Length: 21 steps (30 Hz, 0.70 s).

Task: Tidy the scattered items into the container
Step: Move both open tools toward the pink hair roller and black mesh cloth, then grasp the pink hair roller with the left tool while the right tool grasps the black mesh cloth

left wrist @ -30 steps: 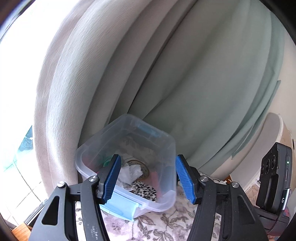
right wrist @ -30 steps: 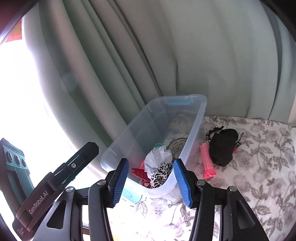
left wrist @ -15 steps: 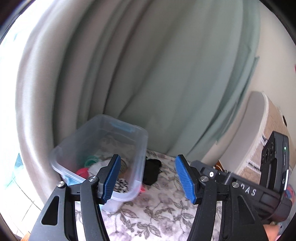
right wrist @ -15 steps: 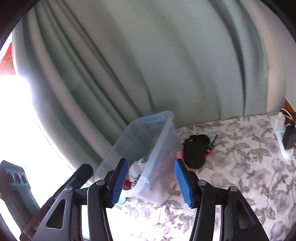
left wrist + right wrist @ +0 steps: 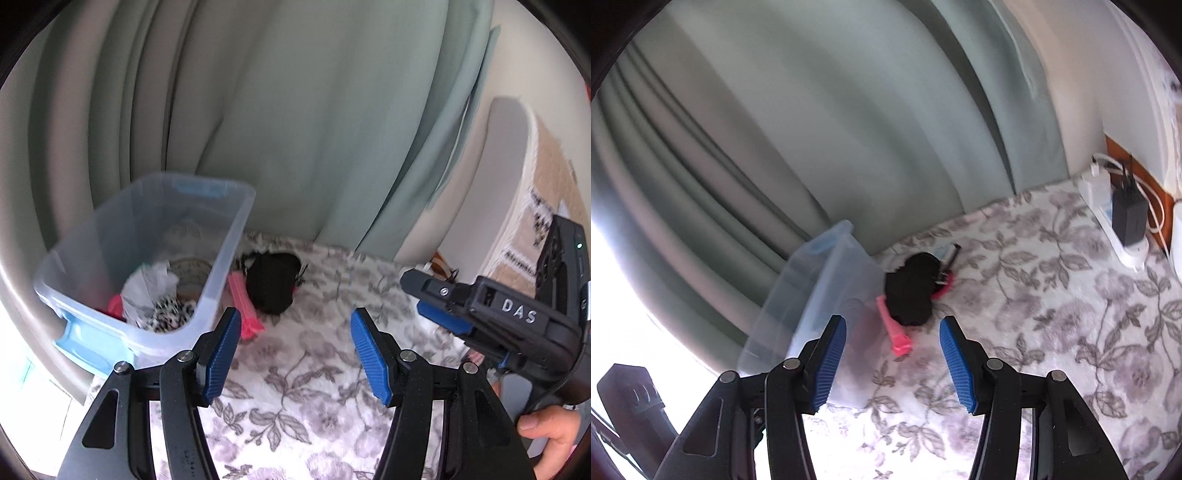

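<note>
A clear plastic bin [image 5: 229, 236] with blue handles stands at the left on a floral cloth [image 5: 325, 369]. It holds a white crumpled item [image 5: 147, 284], a leopard-print scrunchie [image 5: 170, 314] and a tape roll [image 5: 192, 271]. Beside its right wall lie a pink hair roller [image 5: 245, 308] and a black fabric bundle [image 5: 273, 282]. Both also show in the right wrist view: roller [image 5: 894, 328], bundle [image 5: 912, 291], bin [image 5: 827, 291]. My left gripper [image 5: 293, 354] is open and empty, held above the cloth near the bin. My right gripper [image 5: 890, 362] is open and empty; it also shows at the right of the left wrist view [image 5: 491, 314].
Green curtains [image 5: 295, 129] hang right behind the bin. A power strip with a black charger [image 5: 1126, 218] and white cables sits at the far right of the cloth. A white padded piece [image 5: 491, 184] stands at the right.
Both grippers have swung to the right, away from over the bin. The roller and black bundle now sit between the fingers in both views. Both stay open.
</note>
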Available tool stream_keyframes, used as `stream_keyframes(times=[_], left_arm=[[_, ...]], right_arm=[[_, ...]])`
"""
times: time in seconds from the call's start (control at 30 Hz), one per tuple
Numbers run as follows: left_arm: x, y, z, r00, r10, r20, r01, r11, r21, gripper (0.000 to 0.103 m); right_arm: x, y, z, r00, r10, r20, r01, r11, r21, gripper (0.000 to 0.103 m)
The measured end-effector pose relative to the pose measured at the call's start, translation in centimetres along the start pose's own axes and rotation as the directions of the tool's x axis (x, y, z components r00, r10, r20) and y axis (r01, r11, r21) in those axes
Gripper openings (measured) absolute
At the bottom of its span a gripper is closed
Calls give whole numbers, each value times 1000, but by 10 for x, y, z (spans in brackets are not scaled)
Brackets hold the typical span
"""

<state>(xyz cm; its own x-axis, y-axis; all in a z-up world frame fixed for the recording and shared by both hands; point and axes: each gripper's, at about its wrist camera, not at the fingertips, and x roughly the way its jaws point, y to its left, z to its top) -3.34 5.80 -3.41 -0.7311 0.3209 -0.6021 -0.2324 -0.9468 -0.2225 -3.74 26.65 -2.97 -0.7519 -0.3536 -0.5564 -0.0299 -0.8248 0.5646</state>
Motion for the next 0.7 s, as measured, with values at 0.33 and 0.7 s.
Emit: stream_keyframes(times=[0.33,0.7], left_arm=[[60,-8,-19,991,60,-118,-58,998,23,63],[131,-2,-33,968,170,-183,-172,985,4,63]], right_arm=[[50,-39,-8,994,-4,-108,8,999,40,57],[97,-68,-5,983,-4,-185,14,999,52,57]])
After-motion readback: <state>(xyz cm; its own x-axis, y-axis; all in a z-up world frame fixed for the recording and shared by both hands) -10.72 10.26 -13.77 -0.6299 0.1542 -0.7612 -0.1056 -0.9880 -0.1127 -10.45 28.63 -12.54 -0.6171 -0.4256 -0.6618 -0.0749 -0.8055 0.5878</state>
